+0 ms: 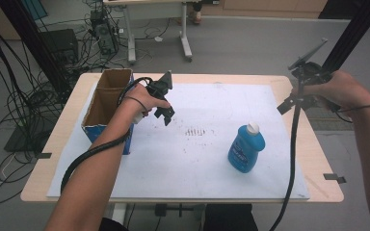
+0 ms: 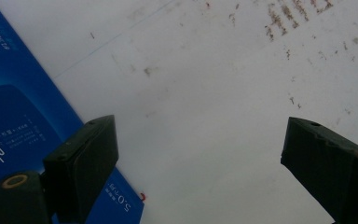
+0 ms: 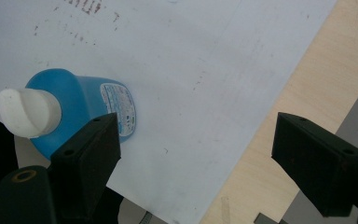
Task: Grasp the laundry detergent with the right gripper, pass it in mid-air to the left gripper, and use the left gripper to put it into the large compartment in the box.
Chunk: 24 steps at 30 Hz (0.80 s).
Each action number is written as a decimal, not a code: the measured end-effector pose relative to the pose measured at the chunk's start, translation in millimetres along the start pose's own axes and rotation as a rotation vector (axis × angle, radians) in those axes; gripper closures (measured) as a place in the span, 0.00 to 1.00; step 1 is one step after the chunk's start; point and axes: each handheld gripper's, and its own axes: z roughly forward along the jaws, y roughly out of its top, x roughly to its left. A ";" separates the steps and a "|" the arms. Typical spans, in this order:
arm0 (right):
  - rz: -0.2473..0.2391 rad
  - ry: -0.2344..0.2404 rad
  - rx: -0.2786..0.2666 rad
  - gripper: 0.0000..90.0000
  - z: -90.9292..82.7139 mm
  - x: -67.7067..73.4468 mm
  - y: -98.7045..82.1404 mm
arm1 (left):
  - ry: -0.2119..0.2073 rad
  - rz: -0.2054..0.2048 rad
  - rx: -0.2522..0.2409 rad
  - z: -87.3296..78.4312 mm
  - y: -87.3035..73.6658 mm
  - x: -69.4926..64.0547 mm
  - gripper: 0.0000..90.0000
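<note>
Bottle [image 1: 246, 148] upright on sheet [image 1: 207, 103], likely light, smooth plastic, slippery; best gripped at waist below cap [image 3: 27, 112]. Left gripper [image 1: 165, 98] and right gripper [image 1: 302, 86] both open, empty.

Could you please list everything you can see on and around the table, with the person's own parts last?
Bottle: one, blue with a white cap, upright on the sheet's right half.
Cardboard box: one, brown inside, blue outside, open, at the table's left edge.
Sheet: one, white, speckled, covering the table.
Table: one, light wood.
Desk: one, white-legged, on the floor behind.
Left tongs: black, open, beside the box.
Right tongs: black, open, above the table's right edge.
</note>
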 end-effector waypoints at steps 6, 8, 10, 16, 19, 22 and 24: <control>-0.002 0.002 -0.001 0.17 0.9 0.4 1.3 | -0.008 0.003 0.005 1.5 -0.5 0.2 0.12; -0.004 0.002 0.002 0.17 1.0 0.5 1.5 | -0.008 0.001 0.002 1.5 -0.4 0.4 0.12; -0.005 0.001 0.002 0.17 1.1 0.3 1.7 | -0.009 0.001 0.004 1.1 -0.5 0.9 0.12; -0.001 0.001 -0.002 0.17 0.2 -1.1 0.6 | -0.012 0.000 0.001 -0.6 -1.1 1.4 0.12; -0.001 -0.001 0.002 0.17 0.1 -1.2 -0.2 | -0.013 0.000 0.002 -1.1 -1.6 0.9 0.12; -0.002 -0.003 0.000 0.17 -1.3 -2.0 -2.1 | -0.016 0.008 -0.004 -1.2 -2.9 -0.9 0.12; -0.003 -0.005 -0.002 0.16 -2.0 -3.0 -3.7 | -0.021 0.009 -0.001 -0.7 -4.1 -2.0 0.12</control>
